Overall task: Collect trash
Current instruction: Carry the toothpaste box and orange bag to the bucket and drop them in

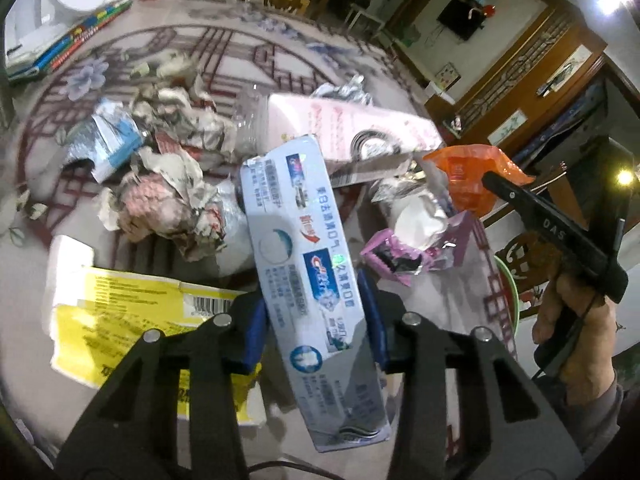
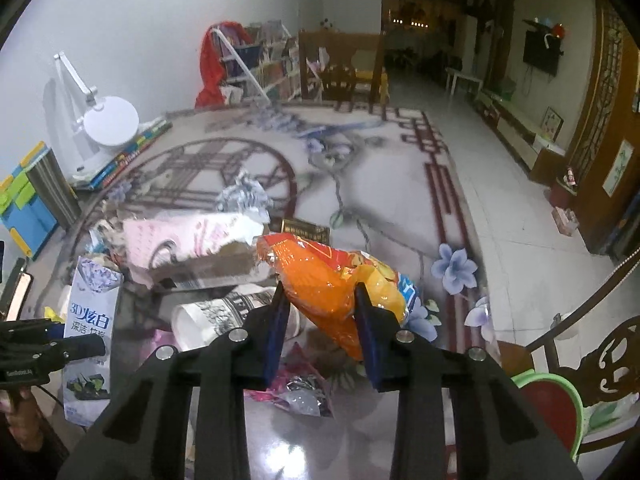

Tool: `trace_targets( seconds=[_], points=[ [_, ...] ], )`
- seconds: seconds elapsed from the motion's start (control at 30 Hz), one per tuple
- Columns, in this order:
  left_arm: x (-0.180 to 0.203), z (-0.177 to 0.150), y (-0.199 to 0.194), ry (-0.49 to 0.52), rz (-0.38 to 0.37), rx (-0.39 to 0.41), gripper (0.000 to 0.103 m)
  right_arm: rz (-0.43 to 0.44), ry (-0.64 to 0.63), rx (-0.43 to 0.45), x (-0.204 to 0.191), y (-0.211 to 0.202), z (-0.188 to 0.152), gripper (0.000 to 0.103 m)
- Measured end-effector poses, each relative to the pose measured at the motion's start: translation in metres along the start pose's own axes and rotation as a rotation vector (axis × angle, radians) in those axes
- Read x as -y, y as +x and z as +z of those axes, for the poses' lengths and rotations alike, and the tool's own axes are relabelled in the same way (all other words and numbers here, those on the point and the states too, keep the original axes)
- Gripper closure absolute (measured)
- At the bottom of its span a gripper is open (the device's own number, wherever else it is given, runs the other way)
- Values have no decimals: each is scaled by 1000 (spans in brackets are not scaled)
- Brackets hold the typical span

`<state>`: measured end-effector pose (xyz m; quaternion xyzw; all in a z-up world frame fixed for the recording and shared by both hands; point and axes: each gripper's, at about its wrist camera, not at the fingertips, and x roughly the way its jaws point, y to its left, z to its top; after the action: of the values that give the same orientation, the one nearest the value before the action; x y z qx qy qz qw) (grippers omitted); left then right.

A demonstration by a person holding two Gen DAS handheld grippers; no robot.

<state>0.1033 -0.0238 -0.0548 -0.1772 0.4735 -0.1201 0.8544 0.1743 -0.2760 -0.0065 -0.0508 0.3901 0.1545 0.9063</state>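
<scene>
Item one: toothpaste box (image 1: 308, 280), a long blue-grey carton, held in the left gripper (image 1: 316, 320), whose jaws press its two long sides near the near end; the far end sticks out over the heap, clear of the desk (image 1: 280, 52). Judged light, hollow and fairly stiff along its length, but the thin walls would likely buckle under a hard squeeze; a hold across the narrow width, nearer mid-length, should stop it swinging. Item two: orange bag (image 2: 320, 280), a crinkled glossy snack wrapper, pinched between the jaws of the right gripper (image 2: 320, 320) and lifted above the desk at the right of the heap. Judged very light, soft and slippery; it folds in the grip, so a bite on bunched film holds better than one on a flat edge. Items still lying on the desk: pink box (image 1: 360, 124), a flat carton at the far side of the heap, probably light and best taken across its short side; crumpled paper (image 1: 172, 160) in several wads at left, soft and compressible, takable anywhere; paper cup (image 2: 224, 312) on its side near centre, easily crushed, best taken at the rim; pink wrapper (image 2: 300, 384), foil-lined, near the grippers, limp and slick; yellow box (image 1: 132, 320), flattened at near left, lying low and likely awkward to get under. No bin is visible in either view.
</scene>
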Motion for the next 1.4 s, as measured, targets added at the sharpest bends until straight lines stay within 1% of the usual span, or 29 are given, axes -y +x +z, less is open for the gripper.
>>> trace_targets(
  seconds=[0.23, 0.47, 0.63, 0.77, 0.97, 1.13, 1.27, 1.4],
  points=[
    [11, 4, -26, 34, -1, 70, 63, 34, 51, 93, 8, -32, 1, 72],
    [29, 3, -45, 77, -12, 109, 63, 45, 64, 163, 6, -59, -2, 72],
    [43, 3, -57, 124, -9, 134, 63, 73, 85, 197, 7, -76, -11, 72],
    [53, 3, -61, 147, -6, 141, 63, 80, 114, 213, 16, -87, -15, 72],
    [77, 2, -56, 185, -26, 136, 63, 69, 170, 240, 37, -105, -26, 72],
    [106, 1, -45, 235, -55, 118, 63, 54, 216, 265, 58, -120, -38, 72],
    [138, 2, -33, 293, -99, 101, 63, 23, 256, 294, 77, -135, -47, 72],
    [173, 4, -17, 338, -163, 72, 63, -18, 316, 316, 104, -148, -57, 72]
  ],
)
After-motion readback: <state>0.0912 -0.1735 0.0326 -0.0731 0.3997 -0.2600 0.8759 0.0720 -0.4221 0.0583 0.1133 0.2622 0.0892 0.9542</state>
